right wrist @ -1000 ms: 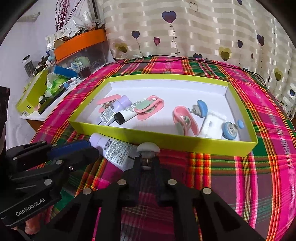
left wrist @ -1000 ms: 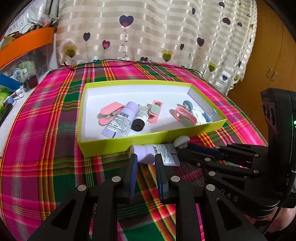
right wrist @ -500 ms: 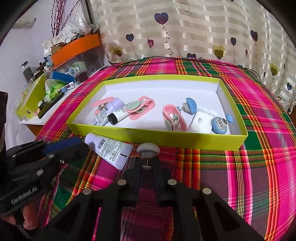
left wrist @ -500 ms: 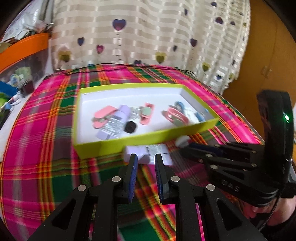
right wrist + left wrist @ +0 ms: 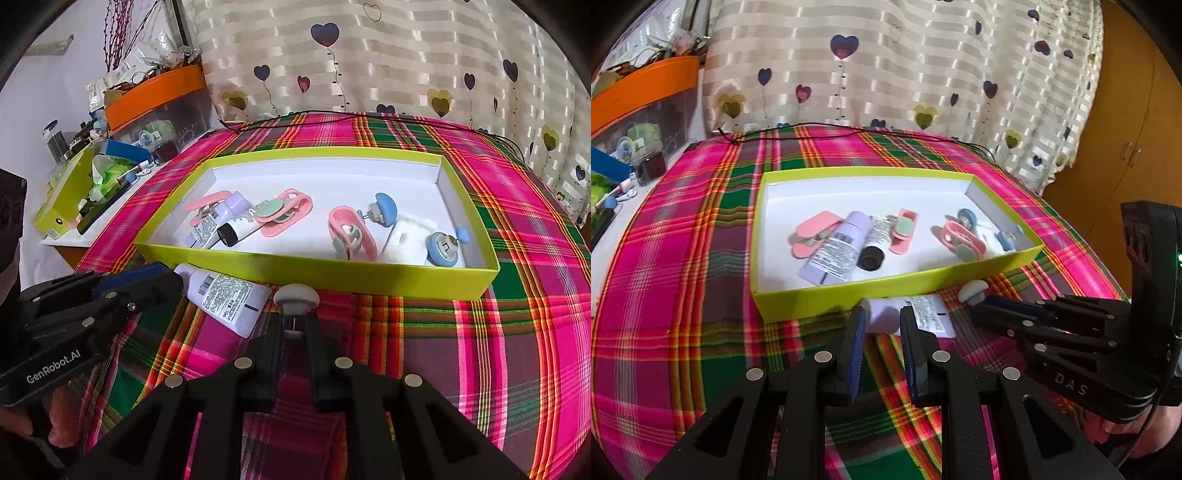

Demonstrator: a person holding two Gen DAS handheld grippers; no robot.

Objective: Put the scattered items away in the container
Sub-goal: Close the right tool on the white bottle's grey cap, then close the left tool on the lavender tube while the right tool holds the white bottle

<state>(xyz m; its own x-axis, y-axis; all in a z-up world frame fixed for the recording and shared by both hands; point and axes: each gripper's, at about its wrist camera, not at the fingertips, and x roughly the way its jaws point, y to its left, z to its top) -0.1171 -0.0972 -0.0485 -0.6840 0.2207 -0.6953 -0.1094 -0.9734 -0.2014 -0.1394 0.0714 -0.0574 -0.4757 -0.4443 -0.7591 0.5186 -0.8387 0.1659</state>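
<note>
A yellow-green box (image 5: 886, 291) (image 5: 369, 275) with a white inside holds pink clips, a lilac tube, a black-capped tube and blue knobs. A lilac tube (image 5: 923, 317) (image 5: 229, 297) lies on the plaid cloth just outside the box's near wall. My left gripper (image 5: 881, 325) is open, its fingers just short of that tube; it also shows in the right wrist view (image 5: 147, 280). My right gripper (image 5: 297, 321) is shut on a grey mushroom-shaped knob (image 5: 297, 295) (image 5: 973, 290), held near the box's front wall.
A plaid cloth (image 5: 517, 332) covers the table. An orange-lidded bin (image 5: 159, 99) and a green box of clutter (image 5: 74, 192) stand on a side table to the left. A black cable (image 5: 849, 133) runs along the far edge by the curtain.
The left gripper has closed in on the lilac tube outside the box. The right gripper still holds the grey knob and has barely moved.
</note>
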